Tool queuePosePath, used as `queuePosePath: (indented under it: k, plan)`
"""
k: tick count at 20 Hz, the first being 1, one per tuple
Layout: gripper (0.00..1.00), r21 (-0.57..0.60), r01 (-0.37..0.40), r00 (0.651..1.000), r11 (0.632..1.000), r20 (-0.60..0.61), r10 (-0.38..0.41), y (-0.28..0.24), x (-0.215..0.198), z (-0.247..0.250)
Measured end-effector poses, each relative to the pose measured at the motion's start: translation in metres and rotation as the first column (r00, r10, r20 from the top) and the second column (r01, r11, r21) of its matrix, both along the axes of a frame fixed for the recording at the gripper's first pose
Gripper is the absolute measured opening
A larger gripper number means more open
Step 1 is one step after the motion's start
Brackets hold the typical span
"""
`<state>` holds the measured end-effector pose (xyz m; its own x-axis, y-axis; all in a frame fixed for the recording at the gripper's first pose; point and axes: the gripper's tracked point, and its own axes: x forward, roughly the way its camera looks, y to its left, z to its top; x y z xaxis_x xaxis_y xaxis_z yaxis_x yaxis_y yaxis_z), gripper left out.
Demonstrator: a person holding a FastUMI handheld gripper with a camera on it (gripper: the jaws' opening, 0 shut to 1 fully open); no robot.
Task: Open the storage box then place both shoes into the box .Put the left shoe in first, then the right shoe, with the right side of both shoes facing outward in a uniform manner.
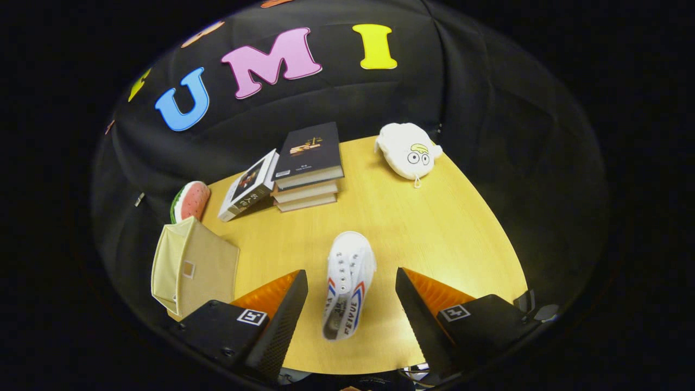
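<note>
A white canvas shoe [347, 282] with red and blue side stripes lies on the yellow wooden table [429, 228], toe pointing away from me. It sits between my two fingers without touching either. My gripper [351, 296] is open wide, one finger on each side of the shoe's heel half. A beige fabric storage box [193, 266] stands at the table's left edge, just beyond my left finger; its lid looks raised, though I cannot tell for sure.
A stack of dark books [309, 168] with one more book [250, 185] leaning on it stands at the table's far side. A watermelon-slice toy [190, 200] rests behind the box. A white plush toy [408, 151] lies at the far right corner.
</note>
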<state>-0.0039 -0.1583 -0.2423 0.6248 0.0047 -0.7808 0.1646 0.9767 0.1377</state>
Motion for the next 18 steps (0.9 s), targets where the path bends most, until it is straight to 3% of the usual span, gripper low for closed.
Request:
queuePosePath:
  k: [9, 15, 18]
  plan:
    - [0.99, 0.019, -0.074, 0.979, 0.997, -0.187, 0.076, -0.032, -0.016, -0.078]
    - [0.99, 0.165, -0.122, 0.951, 0.979, -0.261, 0.163, 0.002, -0.019, -0.122]
    - [0.99, 0.152, -0.131, 0.942, 0.98, -0.288, 0.171, 0.002, -0.015, -0.143]
